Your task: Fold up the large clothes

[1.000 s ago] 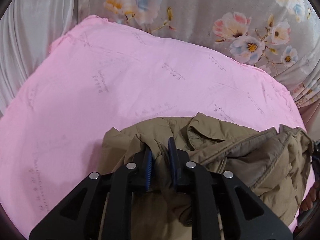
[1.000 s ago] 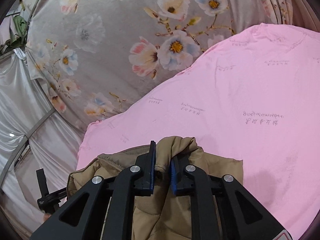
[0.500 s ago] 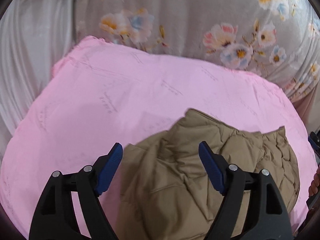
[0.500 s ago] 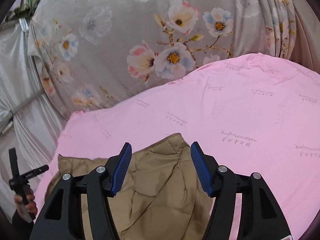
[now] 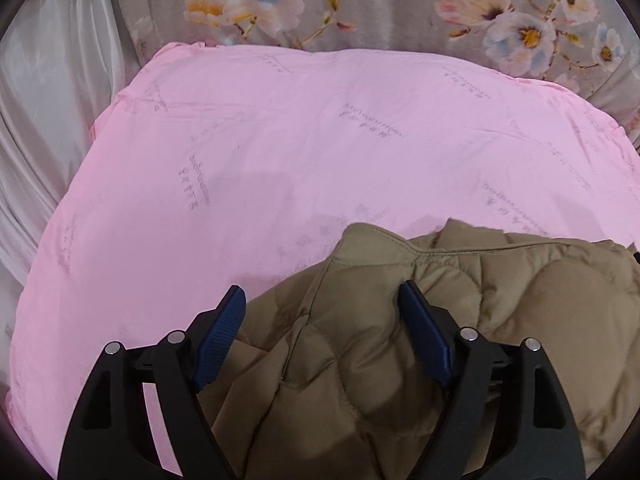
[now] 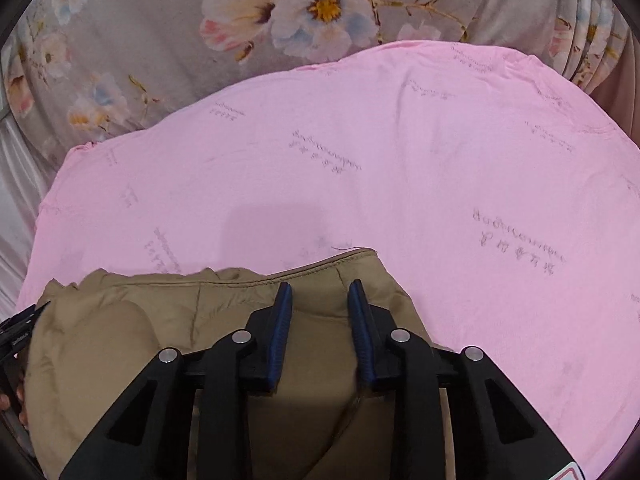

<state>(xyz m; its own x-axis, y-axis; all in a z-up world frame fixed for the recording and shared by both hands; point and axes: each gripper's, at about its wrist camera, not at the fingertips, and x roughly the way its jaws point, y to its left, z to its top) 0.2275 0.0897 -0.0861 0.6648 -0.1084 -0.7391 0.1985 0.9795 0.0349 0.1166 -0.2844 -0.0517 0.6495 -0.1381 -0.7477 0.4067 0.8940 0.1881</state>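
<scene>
A tan quilted puffer jacket [image 5: 460, 320] lies folded on a pink sheet [image 5: 300, 168], at the near edge. My left gripper [image 5: 320, 298] hangs open over the jacket's left part, jaws wide apart, holding nothing. In the right wrist view the jacket [image 6: 160, 320] lies low and left on the pink sheet [image 6: 400, 160]. My right gripper [image 6: 320, 294] is open above the jacket's right corner, with a moderate gap between its blue pads and nothing clamped. The left gripper's black tip shows at the right wrist view's left edge [image 6: 20, 328].
A grey floral curtain [image 5: 360, 4] hangs behind the pink surface; it also shows in the right wrist view [image 6: 200, 40]. Silvery white fabric [image 5: 48, 120] drapes at the left. The pink sheet's far edge runs just below the curtain.
Both grippers were shut on jacket folds a second ago; they let go and opened, and the jacket now lies flat. The right gripper's gap has narrowed since half a second ago.
</scene>
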